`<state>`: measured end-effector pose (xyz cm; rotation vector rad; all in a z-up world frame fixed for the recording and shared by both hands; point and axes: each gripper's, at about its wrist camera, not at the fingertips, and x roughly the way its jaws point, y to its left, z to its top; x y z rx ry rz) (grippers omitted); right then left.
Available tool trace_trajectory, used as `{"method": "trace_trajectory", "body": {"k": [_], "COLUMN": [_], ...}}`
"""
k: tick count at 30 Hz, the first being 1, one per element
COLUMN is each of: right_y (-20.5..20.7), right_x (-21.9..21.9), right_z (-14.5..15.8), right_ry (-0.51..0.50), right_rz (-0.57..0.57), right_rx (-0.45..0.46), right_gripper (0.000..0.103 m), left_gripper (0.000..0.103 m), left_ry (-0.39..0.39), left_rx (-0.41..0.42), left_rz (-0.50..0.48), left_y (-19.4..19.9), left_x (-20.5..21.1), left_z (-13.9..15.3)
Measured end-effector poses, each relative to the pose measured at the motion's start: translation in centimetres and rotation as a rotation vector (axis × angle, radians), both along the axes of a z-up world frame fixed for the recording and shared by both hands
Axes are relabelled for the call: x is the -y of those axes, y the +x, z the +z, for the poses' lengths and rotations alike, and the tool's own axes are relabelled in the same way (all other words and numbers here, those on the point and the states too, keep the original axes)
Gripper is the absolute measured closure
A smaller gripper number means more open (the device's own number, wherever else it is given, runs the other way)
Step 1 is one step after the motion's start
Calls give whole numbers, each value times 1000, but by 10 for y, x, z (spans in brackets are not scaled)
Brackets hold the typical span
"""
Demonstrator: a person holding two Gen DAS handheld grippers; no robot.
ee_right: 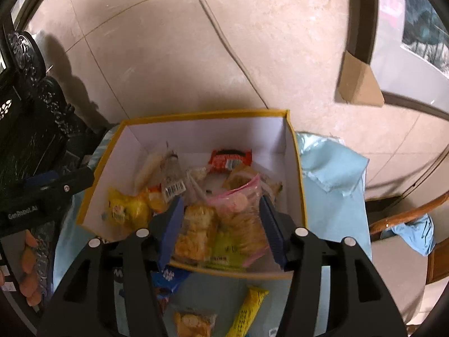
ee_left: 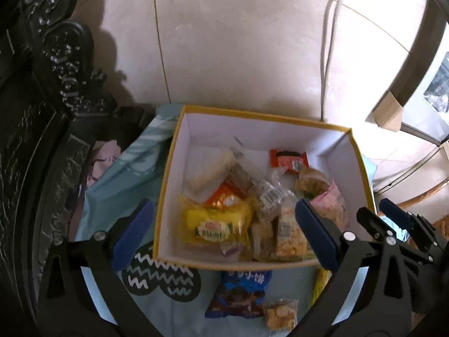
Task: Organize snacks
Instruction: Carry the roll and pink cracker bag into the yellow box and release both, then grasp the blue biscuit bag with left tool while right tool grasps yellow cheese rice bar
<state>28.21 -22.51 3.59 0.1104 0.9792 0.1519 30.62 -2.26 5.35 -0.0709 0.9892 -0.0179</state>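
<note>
Yellow-rimmed white cardboard box on the pale blue tablecloth, packed with wrapped snacks; wrapper print too blurred to read. "GenRobot.AI" shows on the left tongs, spread wide, empty, over the box's near side. The right tongs hang half-apart above crackers, gripping nothing.

Setting: a private home. Indicators: a polished beige tile floor with thin grout lines; dark, ornately carved wooden furniture; a light blue tablecloth covering the work surface; a curved wooden chair draped with blue fabric; a grey cable running loose across the floor.
</note>
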Motion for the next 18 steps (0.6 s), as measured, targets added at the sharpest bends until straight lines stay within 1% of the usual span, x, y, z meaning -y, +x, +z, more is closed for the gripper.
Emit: {"method": "trace_trajectory", "body": {"k": [1,3,4,6,10,13,16,18], "right_y": [-5,-18,-23,-42,-85,-113,-142,-154], "right_x": [1,4,5,9,20,26,34,37], "right_z": [0,2,1,0,-15,-31,-52,-61], "right_ry": [2,4,1,-2,10,9,4,4], "right_rz": [-1,-9,-11,-21,-43,-69,-91,-91], "right_rx": [-4,-8,-8,3,-25,-59,-110,-134], "right_gripper": [47,42,36,36,35,35,35,35], "left_gripper": [2,2,2,2,2,2,2,2], "left_ry": [-1,-9,-10,-4,-15,-18,5,-1], "left_rx": [-3,-4,-2,-5,-22,-56,-113,-147], "left_rz": [1,3,3,6,17,31,34,40], "left_y": [-3,-17,-23,-42,-80,-106,-129,-141], "left_x": [-1,-5,-6,-10,-18,-23,-26,-30], "left_z": [0,0,0,-3,-17,-37,-64,-79]}}
